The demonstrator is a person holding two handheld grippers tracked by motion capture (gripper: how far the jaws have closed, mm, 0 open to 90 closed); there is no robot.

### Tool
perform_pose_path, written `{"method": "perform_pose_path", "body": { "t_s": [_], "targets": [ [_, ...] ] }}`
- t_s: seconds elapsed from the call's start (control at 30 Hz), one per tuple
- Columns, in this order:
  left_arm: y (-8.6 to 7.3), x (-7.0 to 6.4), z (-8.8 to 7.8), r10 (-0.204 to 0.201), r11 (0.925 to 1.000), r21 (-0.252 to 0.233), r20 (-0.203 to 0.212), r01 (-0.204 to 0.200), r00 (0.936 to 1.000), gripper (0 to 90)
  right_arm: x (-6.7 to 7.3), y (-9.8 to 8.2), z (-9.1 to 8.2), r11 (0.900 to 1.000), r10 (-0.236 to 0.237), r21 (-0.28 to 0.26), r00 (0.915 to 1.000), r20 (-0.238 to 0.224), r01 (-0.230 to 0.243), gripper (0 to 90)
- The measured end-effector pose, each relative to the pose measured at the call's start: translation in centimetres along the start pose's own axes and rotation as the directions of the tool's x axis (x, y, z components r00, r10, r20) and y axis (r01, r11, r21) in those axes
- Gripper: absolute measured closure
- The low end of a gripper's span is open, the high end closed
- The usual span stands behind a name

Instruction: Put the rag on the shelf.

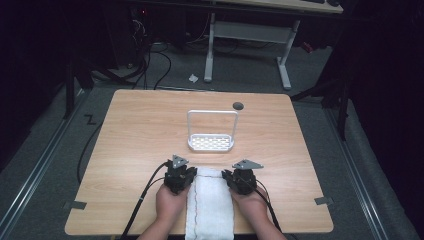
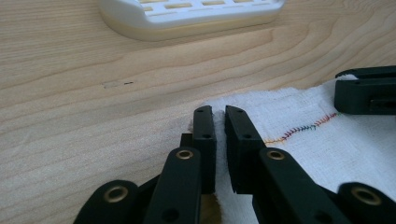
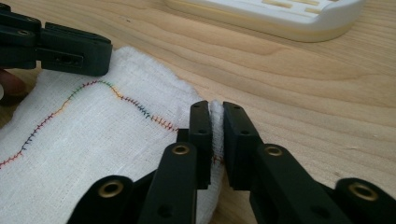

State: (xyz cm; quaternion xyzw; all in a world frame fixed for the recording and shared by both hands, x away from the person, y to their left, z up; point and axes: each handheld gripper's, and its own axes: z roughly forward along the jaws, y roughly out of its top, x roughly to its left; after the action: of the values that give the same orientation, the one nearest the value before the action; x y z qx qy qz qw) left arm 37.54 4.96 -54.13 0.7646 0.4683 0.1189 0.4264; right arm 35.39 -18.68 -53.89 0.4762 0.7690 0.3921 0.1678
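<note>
Left gripper (image 2: 219,114): jaws nearly together at the far left corner of the white cloth (image 1: 210,202); I see a thin gap between them in the left gripper view and cannot tell for sure that fabric is caught there.
Right gripper (image 3: 215,109): jaws closed on a fold of the cloth's far right edge, white fabric plainly pinched between them.
Cloth position: flat on the wooden table (image 1: 135,130) at the near edge, between my two hands, its near end hanging over the edge; a line of multicoloured stitching (image 3: 116,95) runs across it.
White rack (image 1: 211,142): stands just beyond the cloth at the table's middle, apart from it.
Risk, uneven hold: if my left has no real bite, I judge that any lift would raise one corner alone and the cloth would twist or slip free.
Risk, thin pinch: right grip is at the very edge, so a sharp pull could drag the fabric out.
Risk, rack: carrying forward low could snag its tall handle.
Hand pose: both hands (image 1: 172,202) come in from the near edge, side by side, grippers low and pointing forward, tips at table level.
</note>
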Motion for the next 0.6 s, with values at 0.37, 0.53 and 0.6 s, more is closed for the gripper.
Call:
{"method": "perform_pose_path", "body": {
  "t_s": [0.37,0.53,0.6],
  "targets": [
    [-0.02,0.25,-0.03,-0.023,0.9997,0.003,0.022,0.023,0.9995,83.9,0.47,-0.08,-0.07,1.0,-0.013,-0.005,0.9996,0.025,0.014,85.5],
    [-0.1,-0.03,-0.28,0.001,0.9997,-0.023,0.01,-0.001,0.9999,84.3,0.36,-0.14,-0.27,1.0,-0.013,-0.026,0.9998,0.014,0.013,85.8],
    [-0.12,-0.23,-0.64,0.012,0.9981,-0.06,0.002,-0.012,0.9999,84.3,0.32,-0.16,-0.35,0.999,-0.019,-0.037,0.9997,0.017,0.019,85.7]
  ]
}}
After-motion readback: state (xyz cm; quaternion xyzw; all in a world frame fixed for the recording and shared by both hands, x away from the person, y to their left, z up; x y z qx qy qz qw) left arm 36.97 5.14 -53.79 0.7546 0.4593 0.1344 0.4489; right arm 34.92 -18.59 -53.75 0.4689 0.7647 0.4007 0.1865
